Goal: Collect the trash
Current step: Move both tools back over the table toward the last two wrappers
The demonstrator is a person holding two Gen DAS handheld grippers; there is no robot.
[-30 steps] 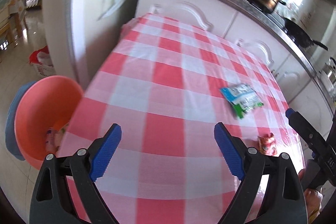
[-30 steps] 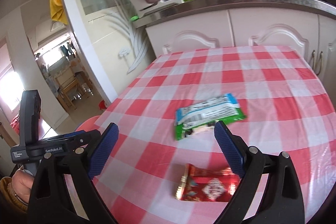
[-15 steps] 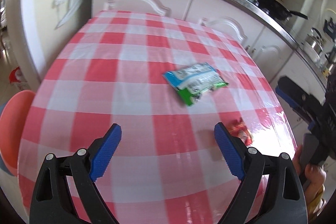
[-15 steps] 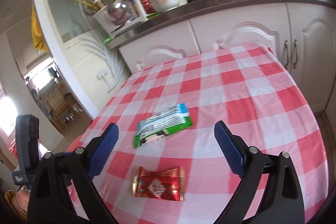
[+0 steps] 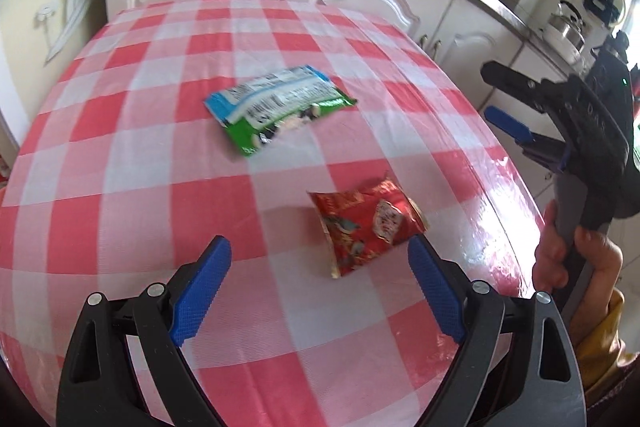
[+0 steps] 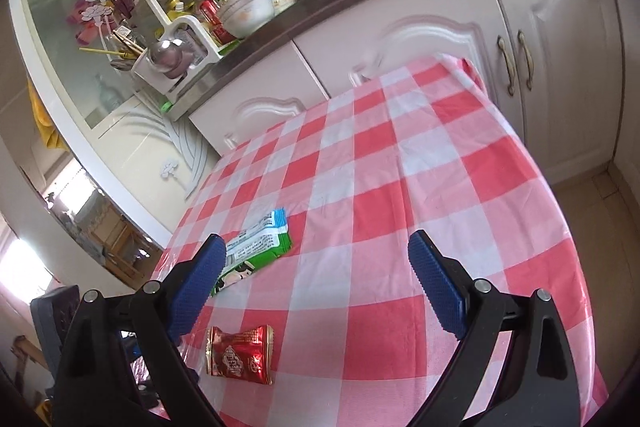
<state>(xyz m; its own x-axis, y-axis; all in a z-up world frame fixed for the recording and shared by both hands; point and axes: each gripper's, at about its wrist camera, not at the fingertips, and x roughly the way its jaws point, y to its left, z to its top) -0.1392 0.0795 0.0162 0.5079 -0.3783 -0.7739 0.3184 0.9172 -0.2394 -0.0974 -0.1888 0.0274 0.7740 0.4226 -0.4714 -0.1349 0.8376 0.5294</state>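
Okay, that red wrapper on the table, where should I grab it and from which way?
Take the red wrapper across its puffed middle, coming down from above with the left tool, which already stands open just short of it. It lies flat on the table, so the flat crimped ends give little to pinch.

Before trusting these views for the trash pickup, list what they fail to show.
- Green-and-blue wrapper: right wrist view, near end hidden behind the right gripper's blue pad.
- Its print: left wrist view, motion-blurred, unreadable.
- Red wrapper text: too small in both views.
- Any trash container: outside both frames.
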